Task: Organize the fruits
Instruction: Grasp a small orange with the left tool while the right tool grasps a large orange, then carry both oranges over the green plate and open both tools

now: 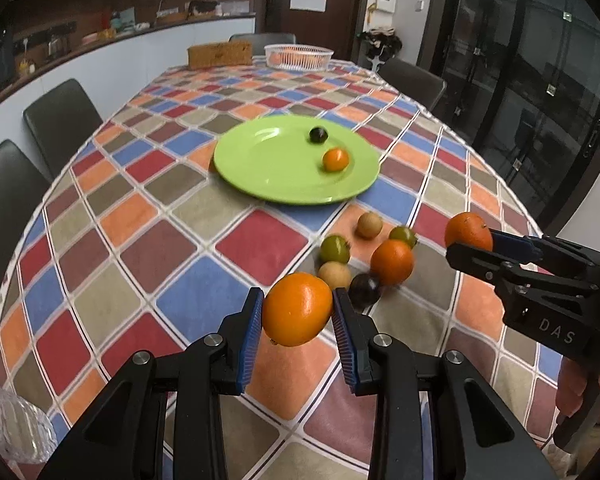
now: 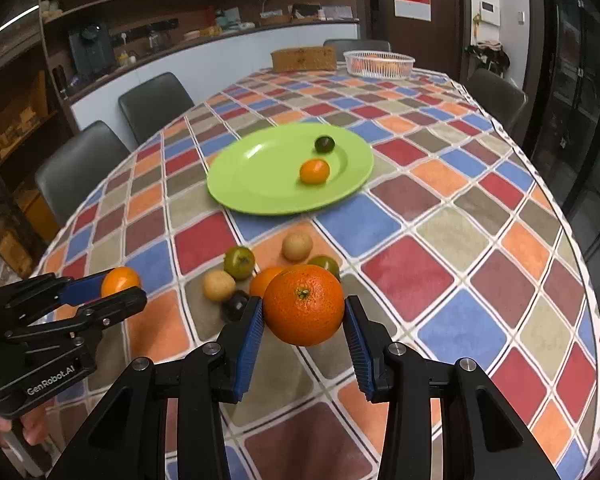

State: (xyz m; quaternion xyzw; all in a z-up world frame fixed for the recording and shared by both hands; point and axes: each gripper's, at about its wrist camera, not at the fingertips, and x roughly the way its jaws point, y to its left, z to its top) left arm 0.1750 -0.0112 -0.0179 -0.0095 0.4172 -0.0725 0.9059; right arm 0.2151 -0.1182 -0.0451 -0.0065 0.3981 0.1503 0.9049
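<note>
Orange fruit in both tools: the left gripper (image 1: 298, 312) is clamped on a smooth, slightly oval orange (image 1: 297, 309), and the right gripper (image 2: 304, 312) is clamped on a rounder, pebbly-skinned mandarin (image 2: 303, 305) with its green stem scar facing the camera. Both fruits hang clear of the checked tablecloth (image 1: 140, 208), held between ribbed blue pads (image 1: 251, 330). Destination, by my reading, is the green plate (image 1: 260, 160) further up the table, which already carries a small orange fruit (image 1: 335, 159) and a dark, near-black one (image 1: 319, 135) — both on its right half, so the left half is open. Step in hand looks like the carry to the plate. To do it well: bring one tool in at a time so the two do not crowd each other over the rim, lower until the fruit nearly touches the glossy surface, then release gently — round fruit on a shallow, slick plate will likely roll and could knock the ones already there. Remaining on the cloth near the grippers is a loose cluster: another orange (image 1: 392, 261), two greenish tomato-like fruits (image 1: 335, 249), two tan, matte round fruits (image 1: 369, 225) and a dark plum-like one (image 1: 364, 290), some touching. A white wire basket (image 1: 299, 56) sits well apart at the far end.
</note>
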